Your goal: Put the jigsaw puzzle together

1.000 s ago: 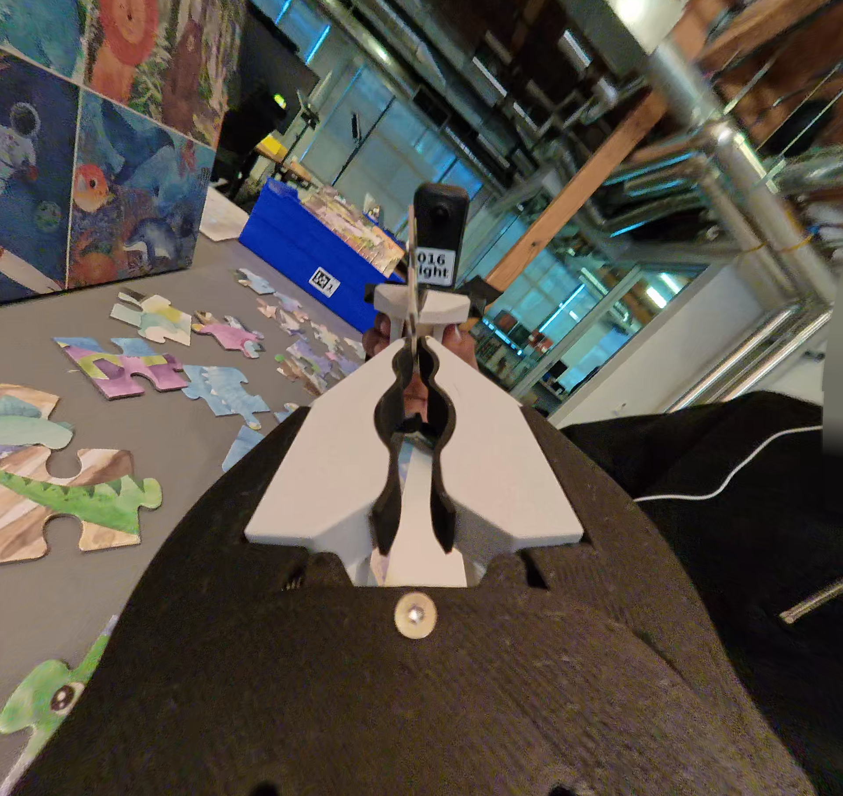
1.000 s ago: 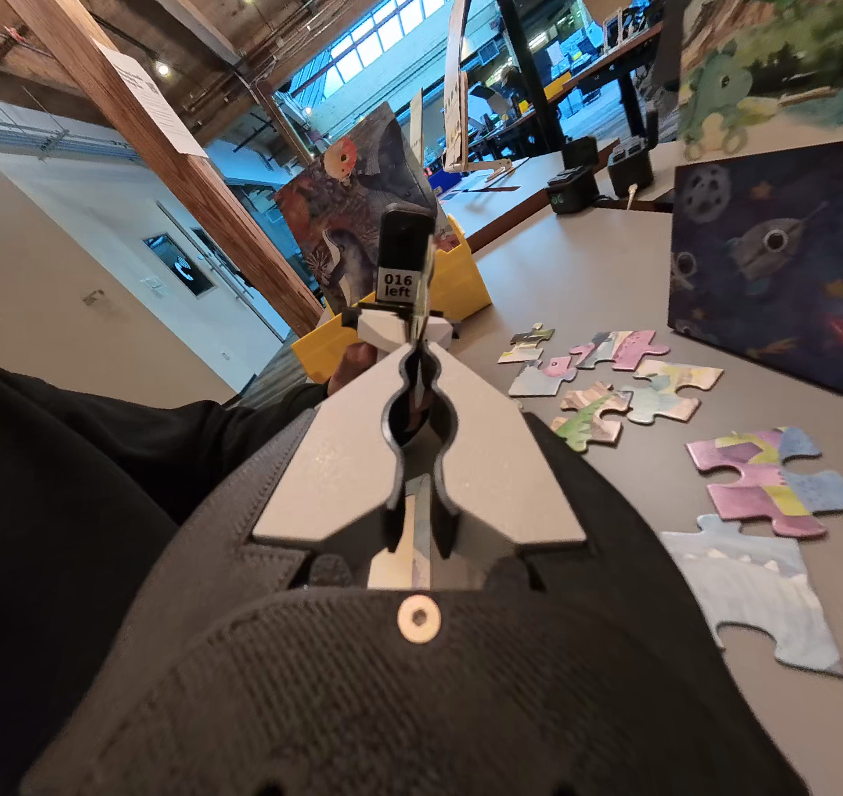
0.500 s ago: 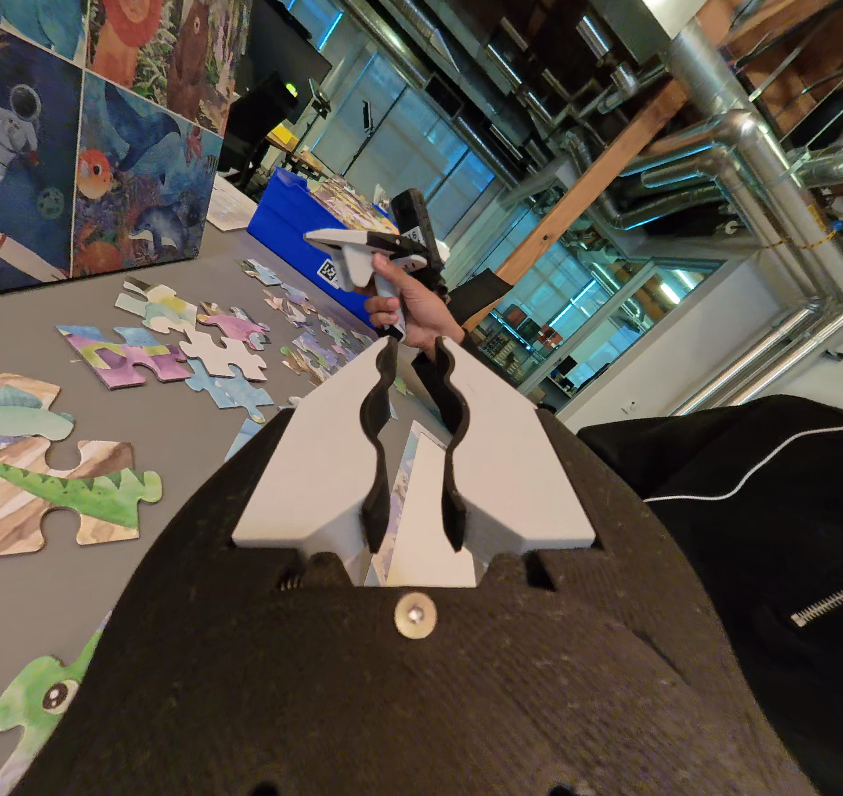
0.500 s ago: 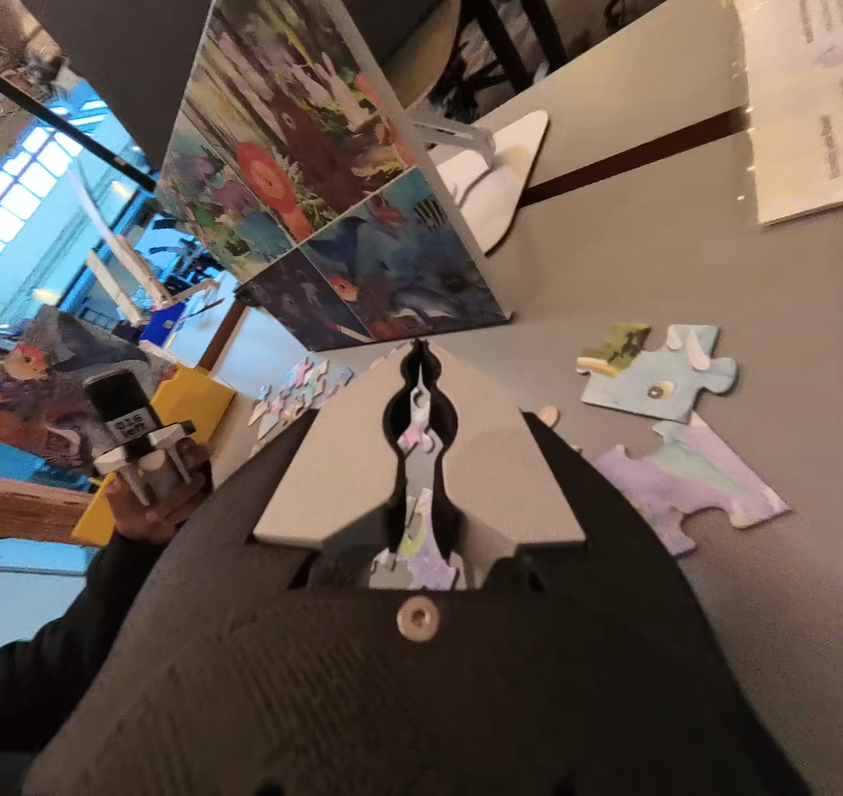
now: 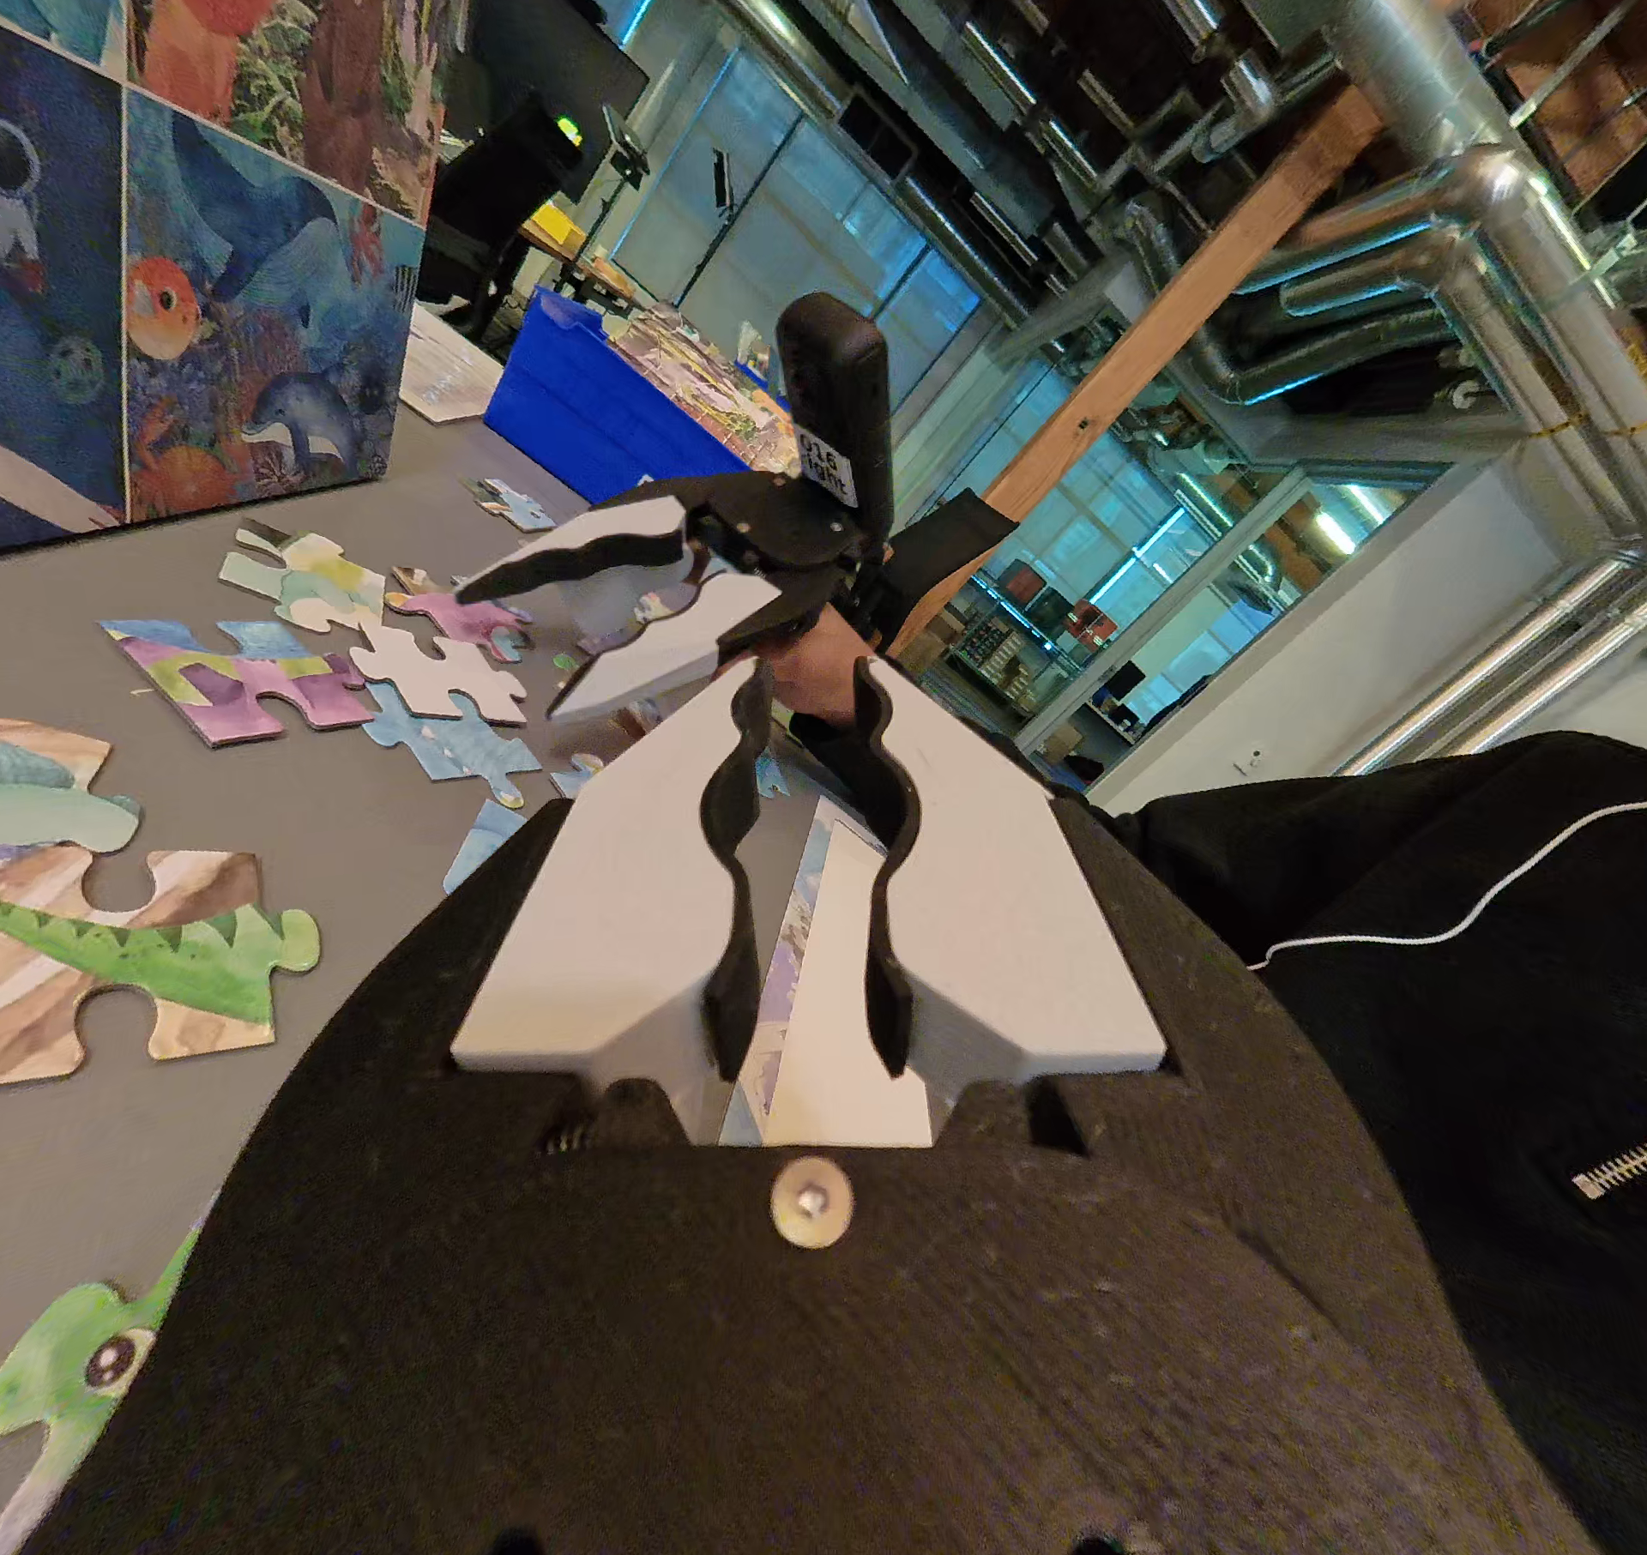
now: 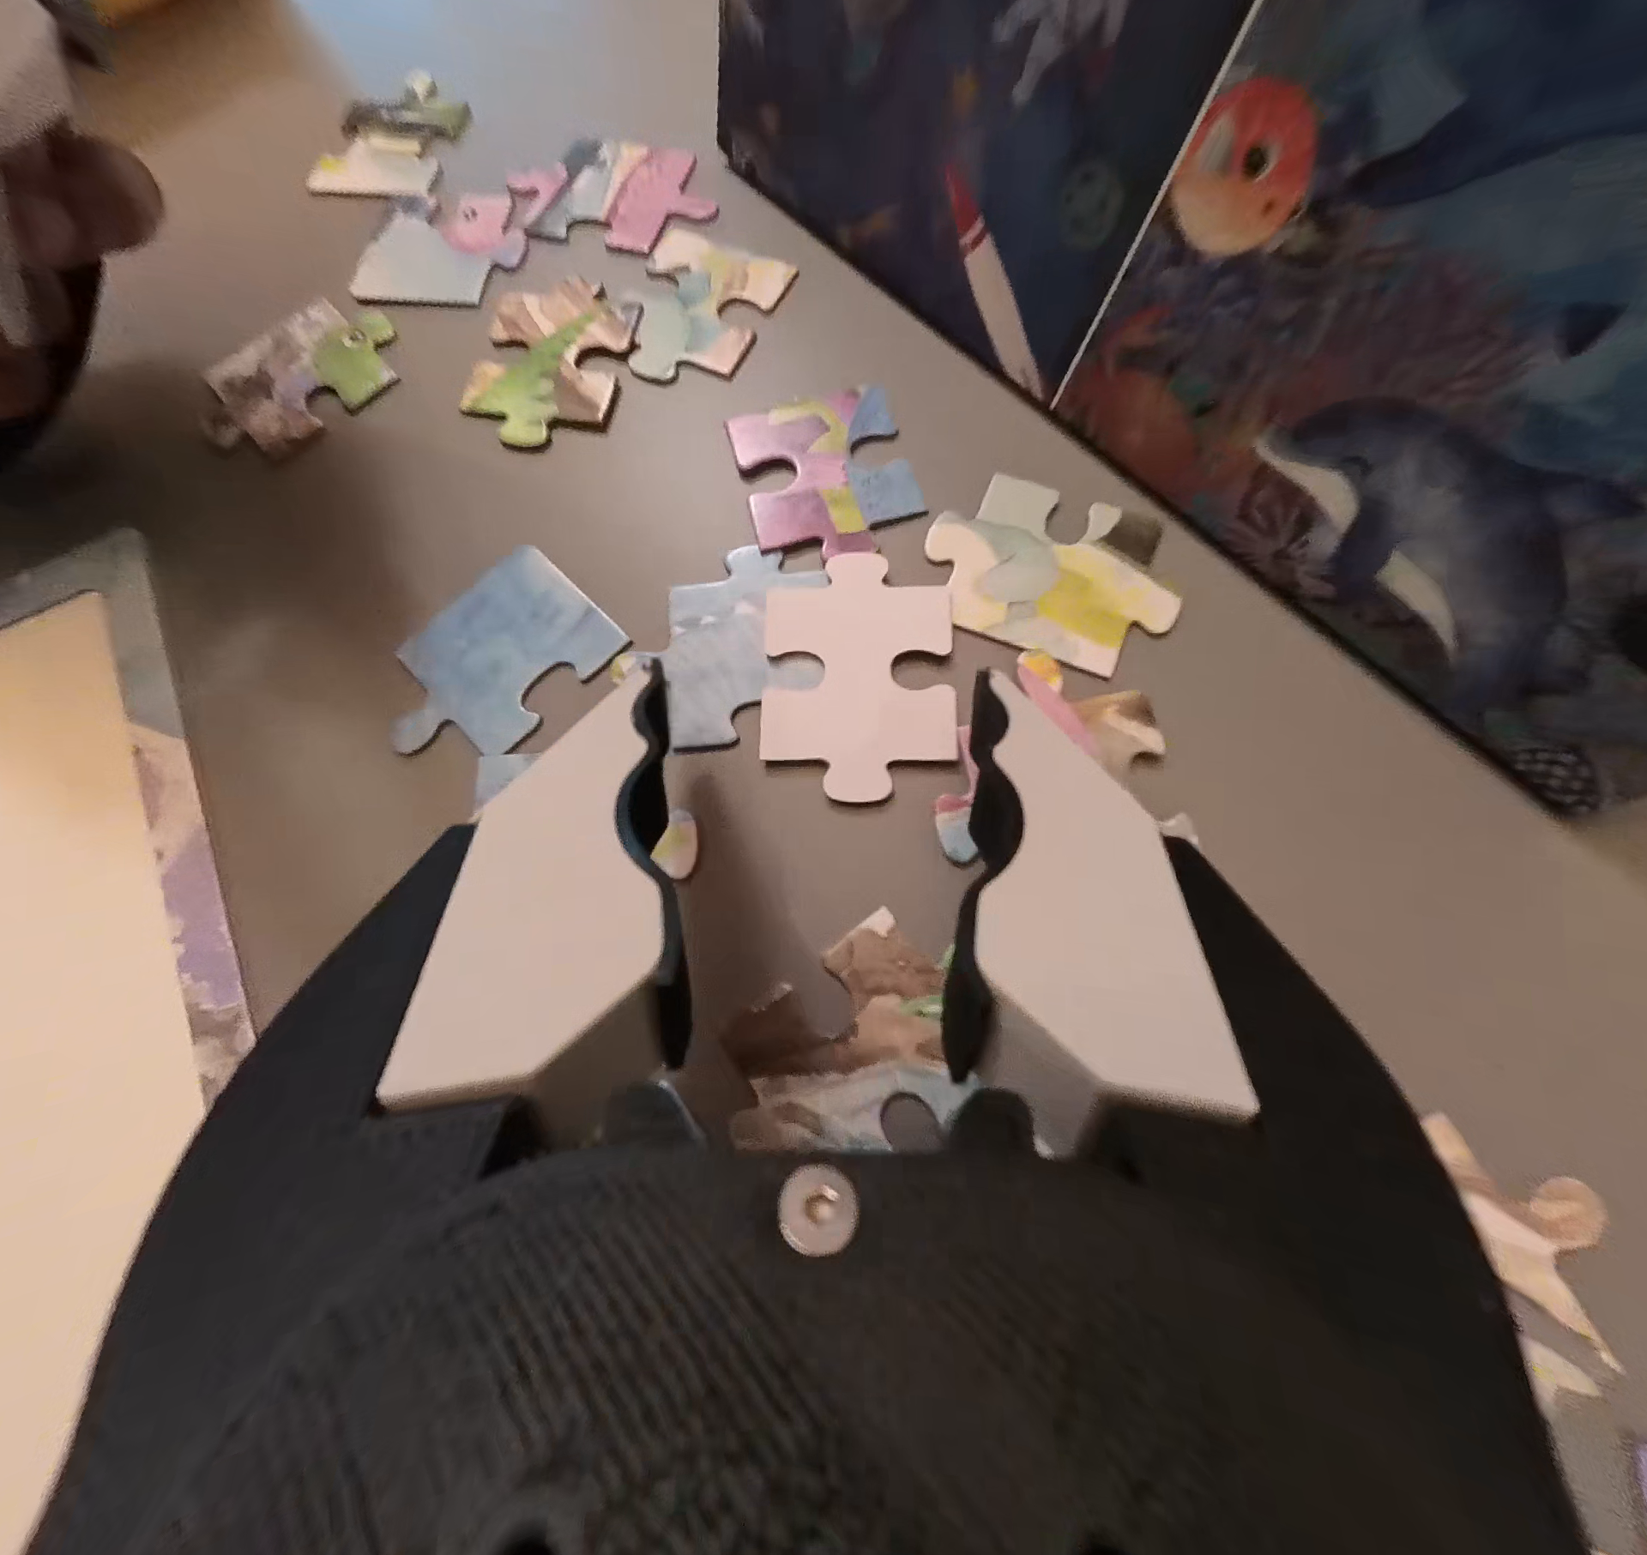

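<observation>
Now: right hand-held gripper poised over a face-down piece

Nearest the right wrist camera, the right hand-held gripper [image 6: 815, 724] hangs just above the grey desk [image 6: 374, 478], its jaws spread wide and empty. Under it lie a brown-and-pale rocky puzzle piece [image 6: 856, 1040] and, just beyond the fingertips, a white face-down cardboard puzzle piece [image 6: 856, 675], which overlaps a pale blue piece [image 6: 713, 675]. Around these are a blue sky piece [image 6: 508, 648], a purple-and-yellow piece [image 6: 824, 478], a pastel yellow-green piece [image 6: 1052, 594] and, farther off, a green dinosaur piece [image 6: 548, 363]. Behind stands the tall picture-printed puzzle box [image 6: 1337, 220].

From the left wrist view, the left hand-held gripper [image 5: 807, 692] is part open, with the thin edge of a pale board or piece [image 5: 838, 978] showing between its fingers; whether it is pinched I cannot tell.

Nothing appears joined yet, so the work looks to be at sorting and picking. The likely next move is to lower the right jaws around the white piece, nip one edge without dragging the blue piece beneath, and turn it picture-side up.
</observation>
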